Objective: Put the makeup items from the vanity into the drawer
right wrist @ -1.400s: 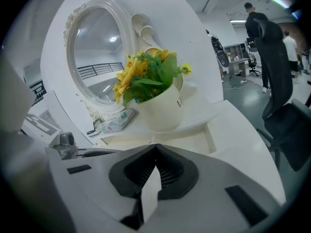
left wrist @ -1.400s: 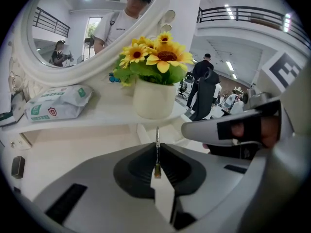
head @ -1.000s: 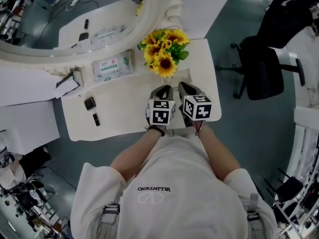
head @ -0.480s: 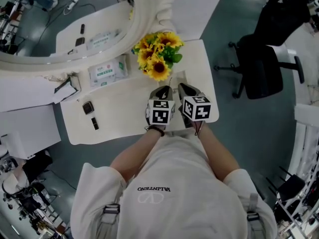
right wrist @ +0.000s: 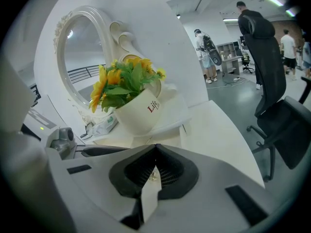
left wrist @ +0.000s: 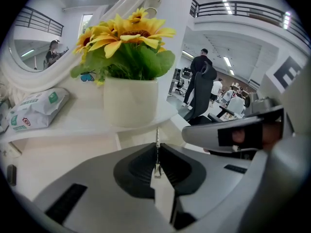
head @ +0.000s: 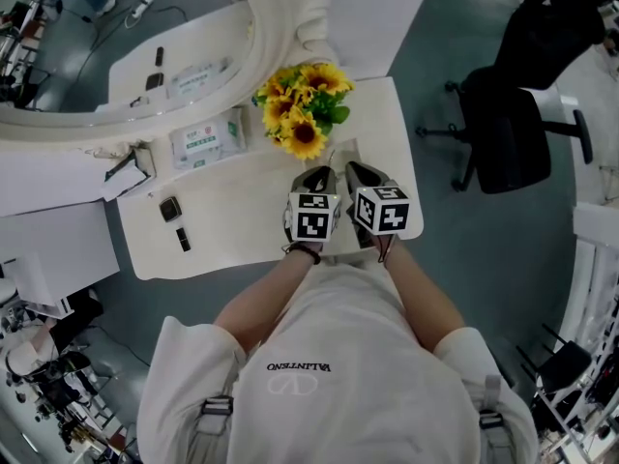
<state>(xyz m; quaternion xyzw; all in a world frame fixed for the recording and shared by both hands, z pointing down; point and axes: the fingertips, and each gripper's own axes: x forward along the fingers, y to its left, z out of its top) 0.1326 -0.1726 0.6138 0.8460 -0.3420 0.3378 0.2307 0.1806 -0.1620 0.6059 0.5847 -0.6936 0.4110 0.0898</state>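
Seen from above, the sunflowers (head: 300, 104) spread right over their white pot (left wrist: 130, 101) and cover it. On the tabletop (head: 242, 211), a squarish dark item (head: 170, 208) and a slimmer dark item (head: 183, 240) near the left end are too small to name, and the print on the packet (head: 206, 140) can't be read. The round mirror (head: 145, 37) runs off the top edge. The marker cubes cover most of the left gripper (head: 317, 174) and the right gripper (head: 362, 172), and the person's hands hide the tabletop's near edge below them. In the left gripper view a dark object (left wrist: 11, 174) is clipped by the black rim of the lens.
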